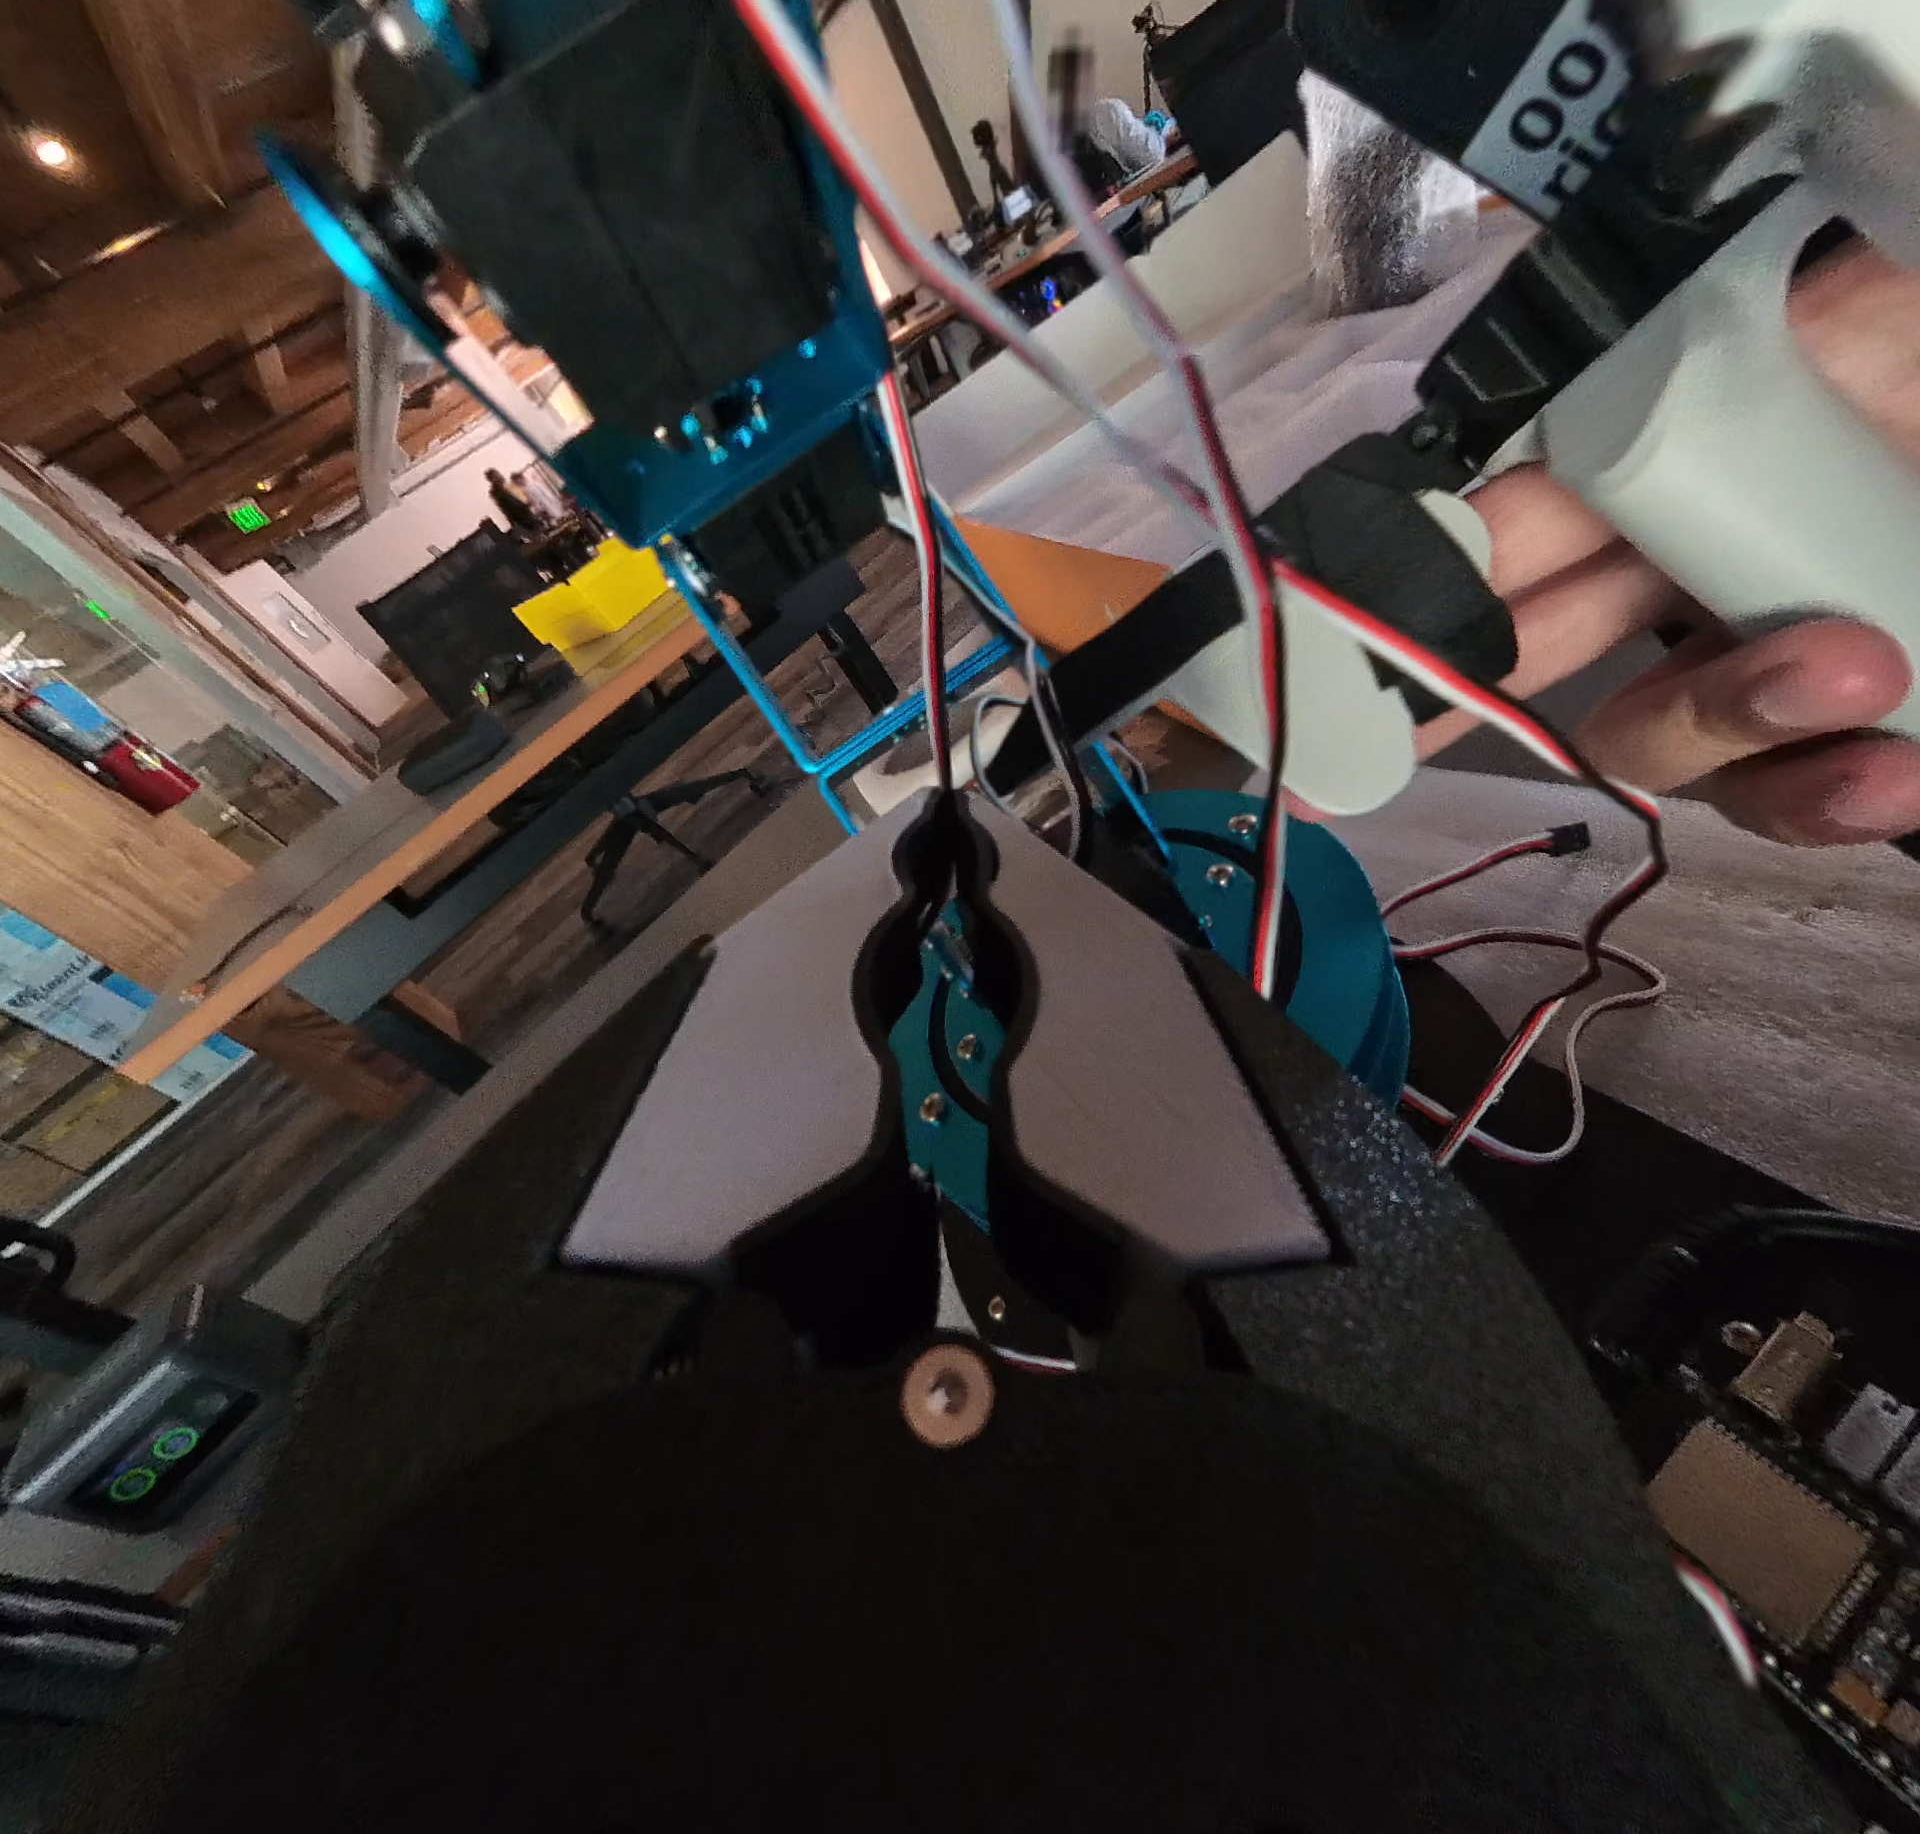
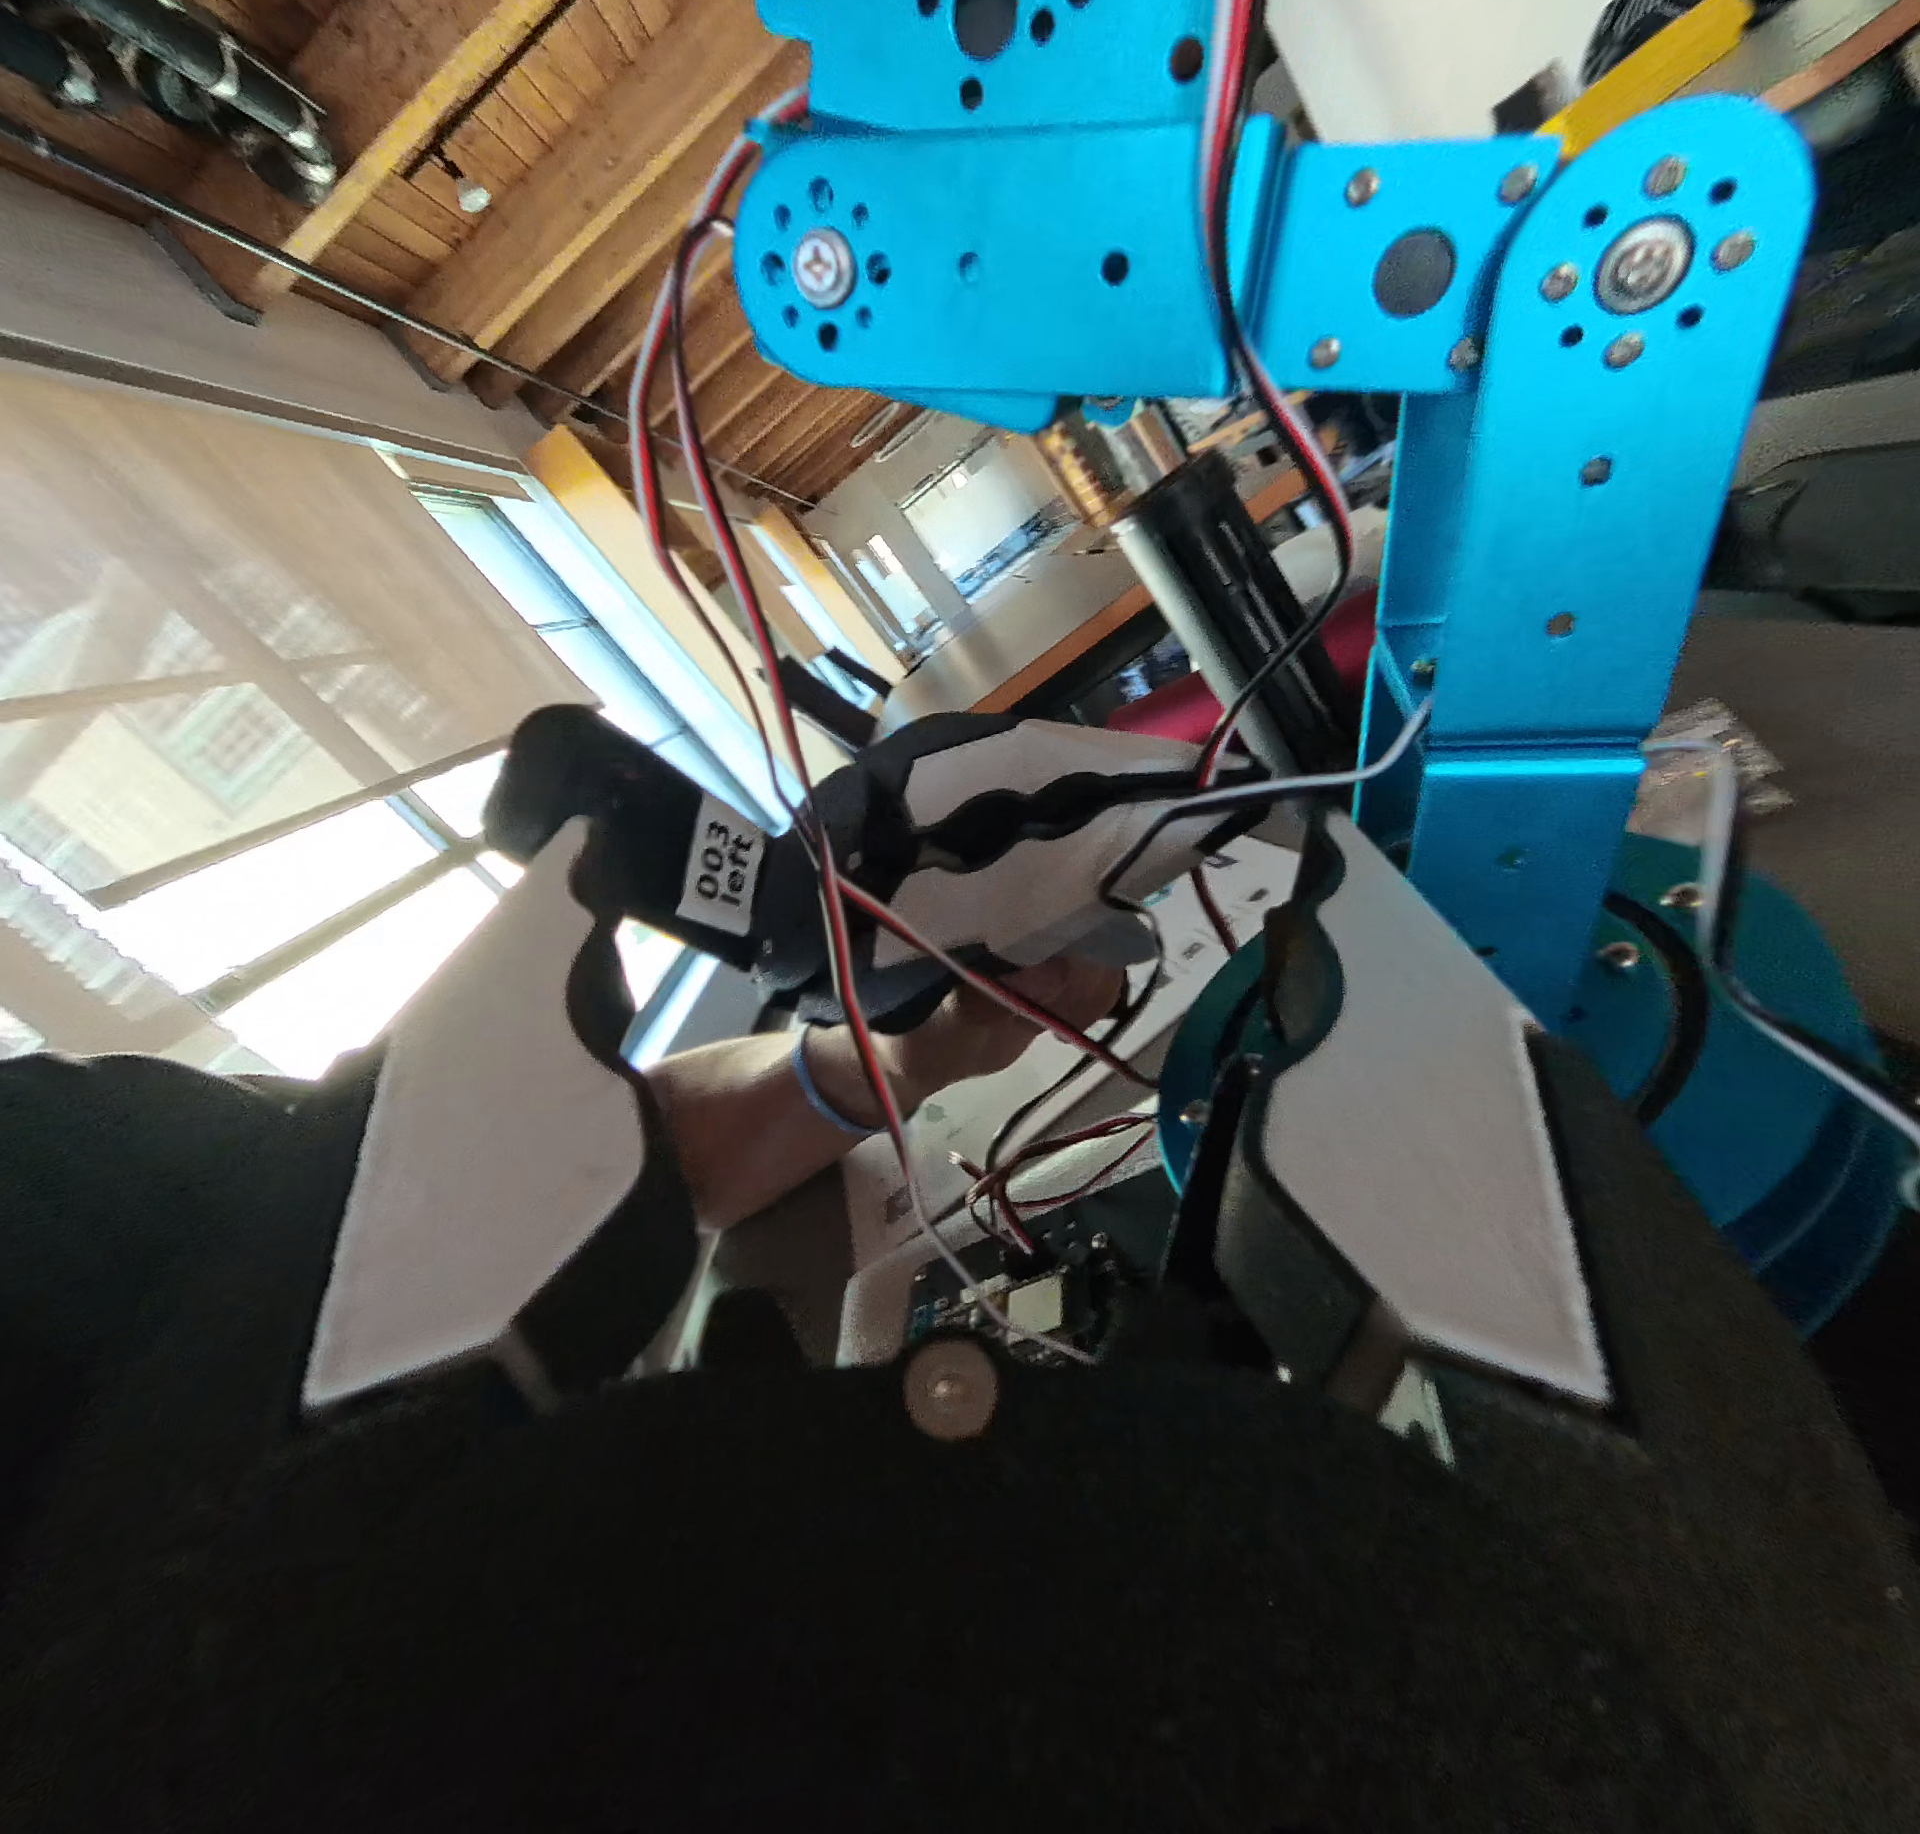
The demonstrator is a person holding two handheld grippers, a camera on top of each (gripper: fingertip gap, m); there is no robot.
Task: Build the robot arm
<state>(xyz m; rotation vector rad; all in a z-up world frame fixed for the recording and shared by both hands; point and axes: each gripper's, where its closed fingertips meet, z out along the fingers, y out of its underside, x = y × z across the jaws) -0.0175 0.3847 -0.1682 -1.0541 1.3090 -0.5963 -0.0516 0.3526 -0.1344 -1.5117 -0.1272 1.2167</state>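
Observation:
A small blue metal robot arm kit [image 1: 717, 475] stands on a round blue base [image 1: 1320, 943], with a black servo [image 1: 634, 215] at its top and loose red, white and black servo wires [image 1: 930, 579] hanging down. My left gripper [image 1: 945, 818] is shut on one of these wires at its fingertips, in front of the base. My right gripper [image 1: 1195, 683] comes in from the upper right, held in a hand [image 1: 1745, 683]. In the right wrist view the right gripper [image 2: 935, 849] is wide open and empty, the blue arm [image 2: 1538, 537] just beyond its right finger, the left gripper [image 2: 1039, 828] straight ahead.
A bare circuit board [image 1: 1766, 1535] lies at the right on the grey table [image 1: 1714, 953]; it also shows in the right wrist view [image 2: 1018, 1296] with wires plugged in. A device with a green-lit display [image 1: 145, 1452] sits at the left. Far tables carry a yellow box [image 1: 597, 605].

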